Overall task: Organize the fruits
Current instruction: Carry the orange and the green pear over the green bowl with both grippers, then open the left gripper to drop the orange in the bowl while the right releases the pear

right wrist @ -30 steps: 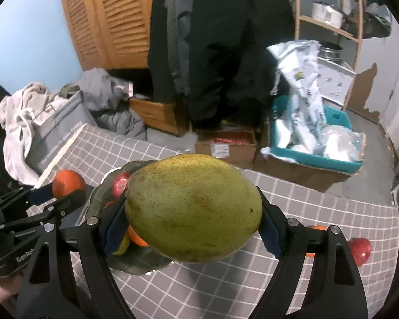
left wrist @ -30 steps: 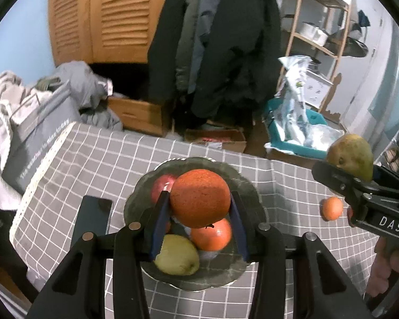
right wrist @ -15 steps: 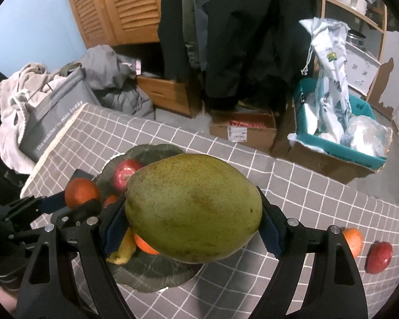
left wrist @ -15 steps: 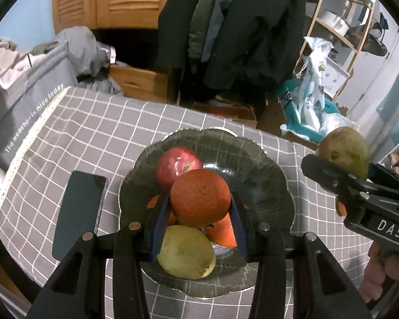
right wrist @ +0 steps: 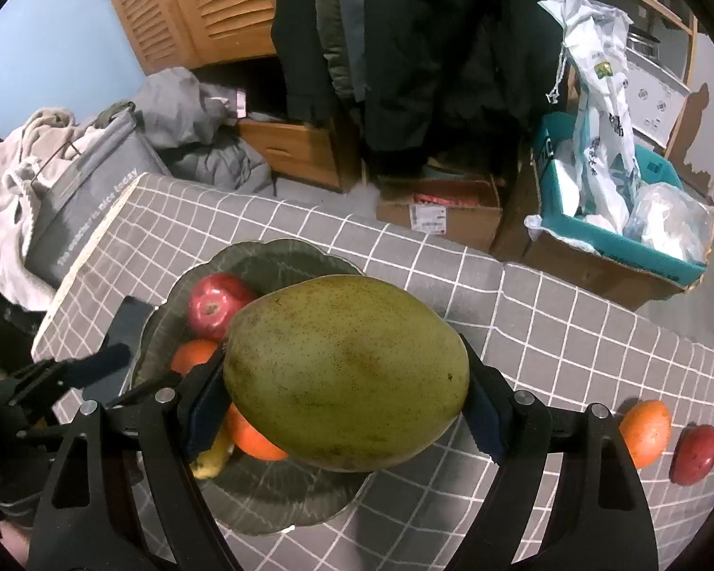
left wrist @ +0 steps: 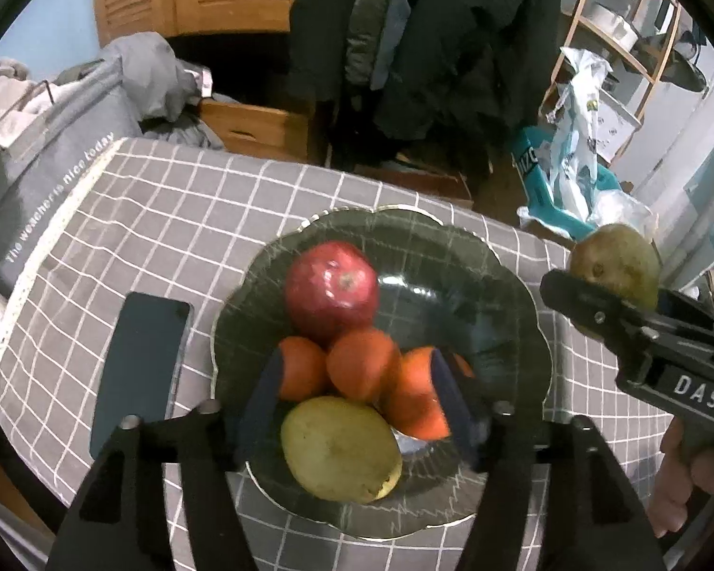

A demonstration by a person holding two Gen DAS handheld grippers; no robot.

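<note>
A dark glass plate (left wrist: 500,285) on the checked tablecloth holds a red apple (left wrist: 331,285), a yellow-green pear (left wrist: 340,447) and several oranges. My left gripper (left wrist: 357,385) hangs low over the pile with its jaws opening. The orange (left wrist: 364,364) between them rests on the other fruit, clear of both pads. My right gripper (right wrist: 347,380) is shut on a large green pear (right wrist: 347,371), held above the plate's (right wrist: 271,257) right side. In the left wrist view that gripper (left wrist: 595,304) and its pear (left wrist: 614,261) sit at the right.
A dark phone (left wrist: 138,366) lies left of the plate. An orange (right wrist: 645,430) and a red apple (right wrist: 695,447) lie on the cloth at the far right. A grey bag (left wrist: 47,190) stands beyond the table's left edge. Boxes sit on the floor behind.
My left gripper came down over the plate and its jaws spread, leaving the orange on the pile. My right gripper sank toward the plate with the green pear.
</note>
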